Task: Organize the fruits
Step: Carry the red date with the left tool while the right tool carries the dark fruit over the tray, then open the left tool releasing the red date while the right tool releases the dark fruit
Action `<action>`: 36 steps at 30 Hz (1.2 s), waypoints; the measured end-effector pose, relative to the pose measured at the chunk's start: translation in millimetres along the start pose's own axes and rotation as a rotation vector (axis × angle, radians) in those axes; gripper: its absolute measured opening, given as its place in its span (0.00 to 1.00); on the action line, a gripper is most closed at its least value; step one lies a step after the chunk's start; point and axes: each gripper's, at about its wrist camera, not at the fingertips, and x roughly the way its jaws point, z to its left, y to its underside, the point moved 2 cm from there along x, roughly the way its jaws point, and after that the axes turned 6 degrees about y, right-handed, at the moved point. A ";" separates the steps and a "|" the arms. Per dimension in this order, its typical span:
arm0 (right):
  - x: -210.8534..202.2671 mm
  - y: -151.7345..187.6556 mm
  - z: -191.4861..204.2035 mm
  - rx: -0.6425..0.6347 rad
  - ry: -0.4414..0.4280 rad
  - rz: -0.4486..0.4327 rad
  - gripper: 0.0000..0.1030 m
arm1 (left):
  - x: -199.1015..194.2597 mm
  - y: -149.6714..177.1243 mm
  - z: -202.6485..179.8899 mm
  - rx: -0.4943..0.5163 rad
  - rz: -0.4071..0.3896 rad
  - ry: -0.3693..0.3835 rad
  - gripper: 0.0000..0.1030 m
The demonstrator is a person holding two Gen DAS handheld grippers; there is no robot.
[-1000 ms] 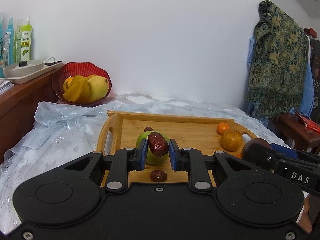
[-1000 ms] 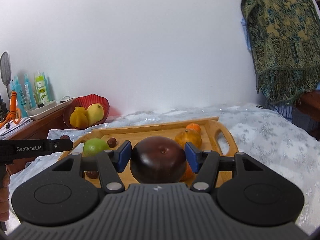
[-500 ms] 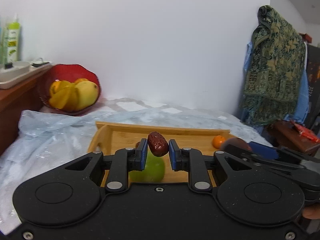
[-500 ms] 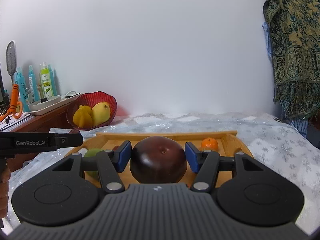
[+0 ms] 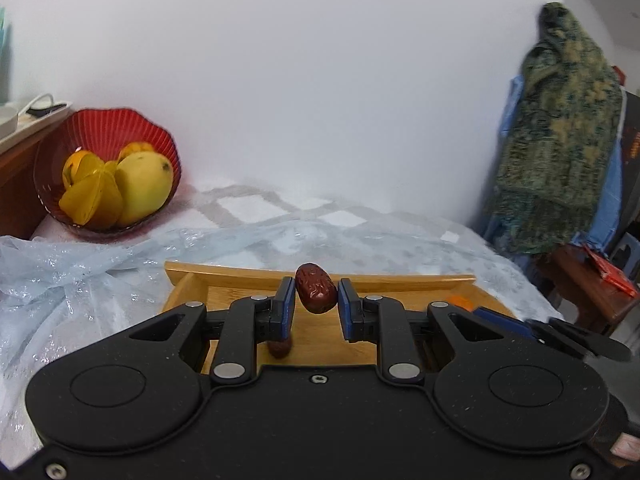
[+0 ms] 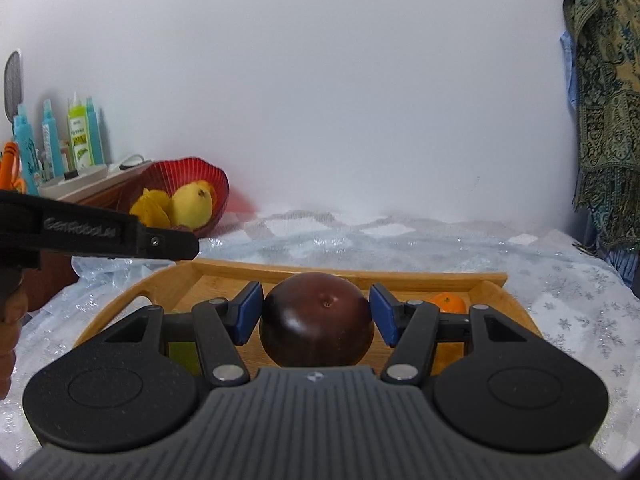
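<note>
My left gripper (image 5: 316,296) is shut on a wrinkled red date (image 5: 315,289), held above the wooden tray (image 5: 240,276). A second date (image 5: 280,348) lies on the tray under the left finger. My right gripper (image 6: 316,292) is shut on a round dark purple fruit (image 6: 316,322) over the same tray (image 6: 280,270). The red bowl (image 5: 108,140) with a mango (image 5: 144,184) and a starfruit (image 5: 94,200) stands at the back left, ahead of both grippers. The left gripper (image 6: 100,234) crosses the left side of the right wrist view.
On the tray lie a small orange (image 6: 448,304) and a green fruit (image 6: 184,354), mostly hidden by my fingers. A wooden shelf with bottles (image 6: 80,136) stands behind the bowl (image 6: 188,176). A patterned cloth (image 5: 560,140) hangs at right. A clear plastic sheet covers the table.
Both grippers have moved left and toward the red bowl with their fruits still held. The bowl looks larger, and the tray has sunk lower in both views.
</note>
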 end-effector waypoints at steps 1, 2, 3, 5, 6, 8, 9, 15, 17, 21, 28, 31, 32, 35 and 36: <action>2.5 0.0 0.6 -0.005 0.005 0.008 0.60 | 6.7 -2.1 5.1 -0.016 0.012 0.002 0.21; 4.9 0.0 1.0 -0.010 0.008 0.018 0.60 | 13.0 -4.5 9.7 -0.031 0.026 0.008 0.21; 7.4 0.0 1.3 -0.014 0.009 0.029 0.60 | 19.7 -6.1 13.7 -0.041 0.042 0.010 0.21; 13.6 0.6 2.2 -0.019 0.011 0.052 0.60 | 31.6 -7.7 20.5 -0.056 0.069 -0.009 0.21; 15.9 1.4 2.5 -0.024 0.014 0.061 0.60 | 36.6 -7.9 23.7 -0.060 0.079 -0.020 0.21; 18.9 3.4 3.8 -0.040 0.018 0.075 0.60 | 45.7 -6.8 29.5 -0.068 0.097 -0.033 0.21; 20.2 4.0 5.1 -0.048 0.017 0.078 0.60 | 49.5 -6.2 31.9 -0.074 0.108 -0.039 0.21; 17.3 -1.9 11.6 -0.100 0.027 0.030 0.49 | 70.7 -1.0 37.2 -0.084 0.161 -0.060 0.21; 13.8 -7.0 12.6 -0.109 0.020 0.016 0.49 | 74.5 -0.8 35.7 -0.084 0.162 -0.056 0.21; 16.0 -3.3 13.4 -0.116 0.001 0.049 0.49 | 81.8 1.8 31.7 -0.070 0.175 -0.058 0.21; 17.9 0.9 19.4 -0.129 -0.004 0.063 0.49 | 89.2 8.3 32.7 -0.072 0.192 -0.069 0.21; 16.1 1.8 19.4 -0.129 -0.005 0.062 0.49 | 90.8 9.5 34.8 -0.075 0.197 -0.072 0.21; 17.1 2.0 19.0 -0.128 -0.004 0.064 0.49 | 91.7 10.1 35.5 -0.075 0.200 -0.073 0.21; 18.5 2.3 18.3 -0.122 -0.001 0.068 0.49 | 92.9 11.0 36.6 -0.076 0.204 -0.076 0.21; 19.2 2.0 18.3 -0.120 -0.001 0.069 0.49 | 93.5 11.2 36.8 -0.077 0.204 -0.076 0.21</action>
